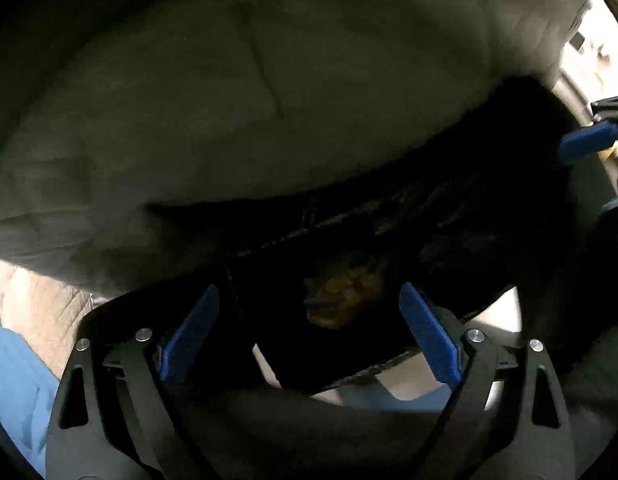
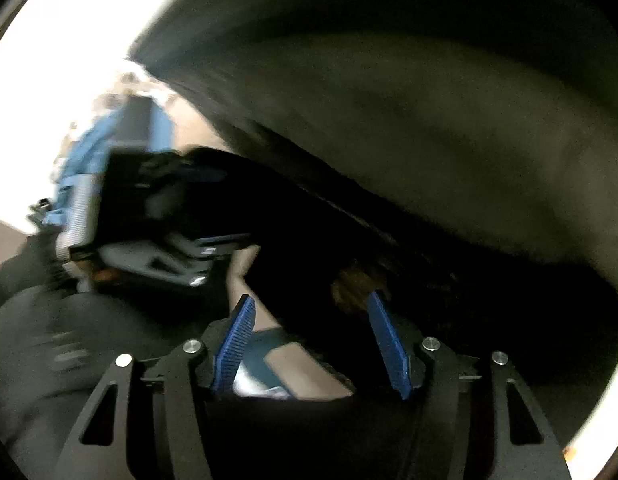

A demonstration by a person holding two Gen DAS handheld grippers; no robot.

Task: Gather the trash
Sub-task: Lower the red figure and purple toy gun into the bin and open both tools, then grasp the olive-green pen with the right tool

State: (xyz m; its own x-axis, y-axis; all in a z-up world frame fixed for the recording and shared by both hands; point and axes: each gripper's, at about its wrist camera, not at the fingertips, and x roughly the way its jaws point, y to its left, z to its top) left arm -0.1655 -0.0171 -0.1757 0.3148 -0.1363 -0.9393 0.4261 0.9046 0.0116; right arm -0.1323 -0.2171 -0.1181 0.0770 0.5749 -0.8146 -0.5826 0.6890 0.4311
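A: Where's the trash?

B: One crumpled yellowish-brown scrap [image 1: 345, 298], lying in the dark mouth of a black bag [image 1: 449, 240]. From the left wrist it sits between and just beyond the two blue pads, nearer the right-hand one. It's a lump, slightly longer up-and-down in that view, but too dim and crumpled to give it a true long axis or a pointing end.

A: Does the other camera see it?

B: Yes, as a brownish blur [image 2: 351, 284] just past the tip of the right-hand blue finger [image 2: 389, 344]. Whether it touches that tip I cannot tell.

A: And the tongs?

B: The left gripper [image 1: 309, 334] stands spread wide, both pads clear of the scrap, nothing clamped. The right gripper [image 2: 309, 344] is also released, its pads apart with pale floor and a bit of blue showing in the gap.

A: Can each see the other?

B: The left view catches one blue pad of the right gripper at its right edge. The right view shows the left gripper as a blurred black and grey body at the left.

A: What's around the bag?

B: A big grey-green cloth [image 1: 229, 100] hangs over it, filling the top of both views. A blue sleeve or fabric [image 1: 13, 380] sits at lower left of the left view, beside beige quilted material [image 1: 37, 312].

A: Count?

B: One scrap, one bag, two grippers, four blue pads.
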